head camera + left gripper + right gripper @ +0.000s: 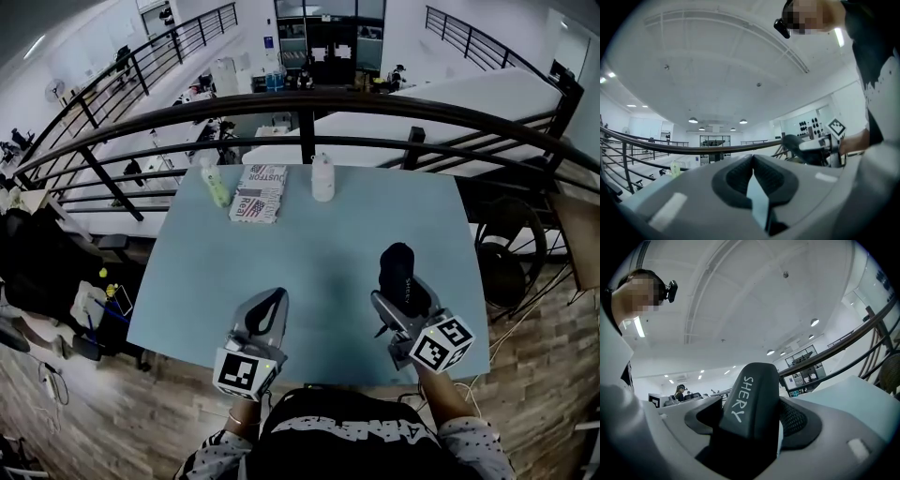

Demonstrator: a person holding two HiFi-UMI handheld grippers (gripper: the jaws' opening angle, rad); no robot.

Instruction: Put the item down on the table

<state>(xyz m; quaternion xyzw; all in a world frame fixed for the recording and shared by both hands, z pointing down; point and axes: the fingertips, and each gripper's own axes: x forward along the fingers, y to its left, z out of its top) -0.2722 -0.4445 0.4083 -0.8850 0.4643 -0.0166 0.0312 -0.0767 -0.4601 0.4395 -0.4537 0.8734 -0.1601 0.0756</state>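
The right gripper [401, 286] is clamping a black item [397, 266] lettered SHERY between its jaws, over the near right part of the table [319, 253]. The left gripper [269, 309] is hovering near the table's front edge, jaws pressed together on nothing. A green bottle [216, 185], a packet [260, 194] and a white bottle [322, 177] are sitting at the far edge.

Bright even light from ceiling lamps [693, 120], faint shadows on table [309, 272], heavy fisheye bending, dark corners, near foreground soft.
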